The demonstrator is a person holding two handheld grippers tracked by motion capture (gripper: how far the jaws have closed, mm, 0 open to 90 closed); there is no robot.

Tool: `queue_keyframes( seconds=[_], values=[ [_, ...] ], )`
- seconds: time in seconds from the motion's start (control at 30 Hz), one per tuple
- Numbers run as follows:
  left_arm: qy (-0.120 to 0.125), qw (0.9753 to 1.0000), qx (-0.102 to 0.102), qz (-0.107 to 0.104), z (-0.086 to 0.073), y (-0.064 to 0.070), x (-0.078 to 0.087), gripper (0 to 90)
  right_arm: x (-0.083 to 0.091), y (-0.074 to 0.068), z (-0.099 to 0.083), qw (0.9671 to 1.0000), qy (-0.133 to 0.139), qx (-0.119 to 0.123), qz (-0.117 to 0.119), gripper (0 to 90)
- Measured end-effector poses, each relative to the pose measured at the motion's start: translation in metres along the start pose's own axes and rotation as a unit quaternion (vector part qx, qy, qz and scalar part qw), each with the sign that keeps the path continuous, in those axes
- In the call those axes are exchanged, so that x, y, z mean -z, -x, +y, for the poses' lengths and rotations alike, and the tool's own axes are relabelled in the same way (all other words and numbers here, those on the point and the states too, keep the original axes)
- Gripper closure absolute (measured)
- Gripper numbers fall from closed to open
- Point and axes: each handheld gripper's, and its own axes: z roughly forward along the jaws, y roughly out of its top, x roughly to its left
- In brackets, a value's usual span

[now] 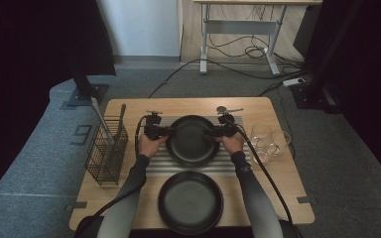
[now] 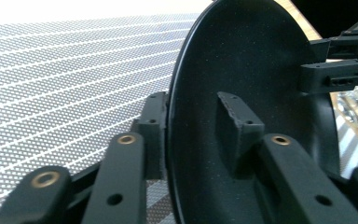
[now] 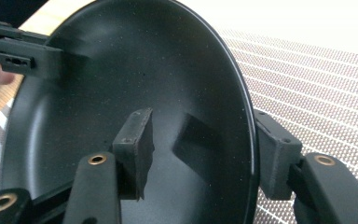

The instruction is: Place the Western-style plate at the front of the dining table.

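**Two grippers pinch one black plate over the striped mat**

The left gripper [image 1: 167,132] and right gripper [image 1: 212,132] each clamp an opposite rim of the upper black plate [image 1: 192,140], above the striped mat [image 1: 158,166]. Its underside is hidden. A second black plate [image 1: 190,202] lies near the table's front edge. The wire basket [image 1: 106,151] stands left, the glasses [image 1: 268,141] right, both apart from it. No writing is legible.

Far plate [image 1: 192,144]: between both grippers' fingertips, over the striped mat [image 1: 156,166].
Left gripper [image 1: 167,132]: at its left rim.
Right gripper [image 1: 213,132]: at its right rim.
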Motion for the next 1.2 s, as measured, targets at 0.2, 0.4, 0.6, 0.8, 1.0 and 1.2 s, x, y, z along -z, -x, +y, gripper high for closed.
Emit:
queue_keyframes(
  seconds=[0.2, 0.4, 0.6, 0.8, 1.0, 1.2],
  values=[
    [-0.006, 0.9998, -0.005, 0.019, -0.001, 0.001, -0.001, 75.3, -0.008, 0.001, -0.003, 0.9999, -0.010, 0.003, -0.003, 41.4],
    [-0.003, 0.9996, -0.012, 0.027, -0.001, 0.003, -0.002, 76.5, -0.014, 0.003, -0.006, 0.9998, -0.017, 0.004, -0.010, 39.9],
    [-0.010, 0.9994, -0.013, 0.031, 0.000, 0.003, -0.003, 76.4, -0.018, 0.004, -0.008, 0.9997, -0.020, 0.006, -0.015, 38.5],
    [-0.020, 0.9993, 0.003, 0.030, -0.003, -0.005, -0.007, 76.1, -0.018, 0.002, -0.010, 0.9987, -0.029, 0.024, -0.034, 35.2],
    [-0.032, 0.9987, 0.023, 0.031, -0.010, -0.014, -0.013, 74.6, -0.008, -0.005, -0.008, 0.9971, -0.017, 0.054, -0.051, 29.4],
    [-0.036, 0.9982, 0.024, 0.041, -0.015, -0.018, -0.017, 73.5, 0.005, -0.009, -0.009, 0.9970, 0.016, 0.058, -0.049, 26.2]
  ],
)
